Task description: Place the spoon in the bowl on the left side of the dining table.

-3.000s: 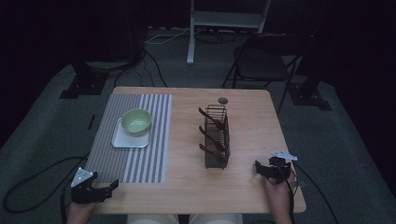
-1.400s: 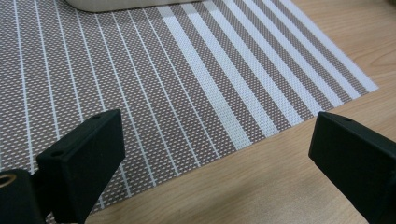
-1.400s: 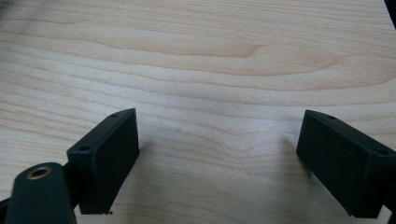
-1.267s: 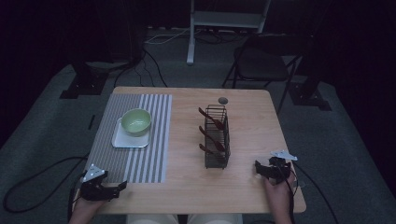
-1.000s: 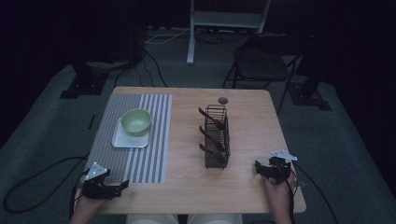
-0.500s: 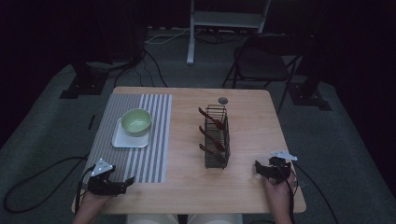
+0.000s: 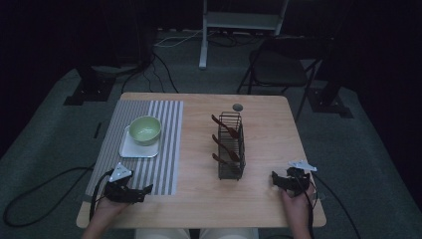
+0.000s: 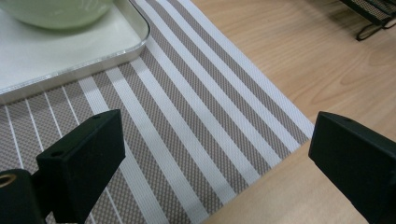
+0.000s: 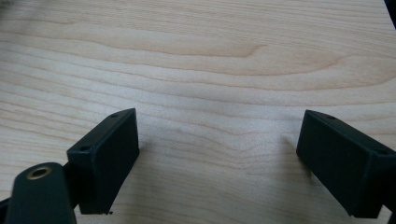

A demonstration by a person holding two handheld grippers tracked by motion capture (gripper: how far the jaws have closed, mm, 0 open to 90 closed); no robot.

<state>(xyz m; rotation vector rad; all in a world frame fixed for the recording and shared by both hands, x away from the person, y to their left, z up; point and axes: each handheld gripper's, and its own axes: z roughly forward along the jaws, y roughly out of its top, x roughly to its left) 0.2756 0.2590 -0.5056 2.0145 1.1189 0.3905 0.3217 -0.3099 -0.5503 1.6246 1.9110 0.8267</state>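
Note:
A pale green bowl sits on a white square tray, which lies on a striped grey-and-white placemat on the table's left half. A black wire rack near the middle holds three brown wooden spoons. My left gripper is open over the mat's front right corner, jaws pointing right. In the left gripper view the left gripper holds nothing, with the tray and bowl beyond. My right gripper rests open on bare wood right of the rack, and the right gripper is empty.
The wooden table has a small grey disc near its far edge. A folding chair and stand legs are on the floor behind. The rack's foot is at the left gripper view's top right.
My left gripper has moved to the right along the table's front edge, onto the mat's front right corner. The right gripper has stayed still.

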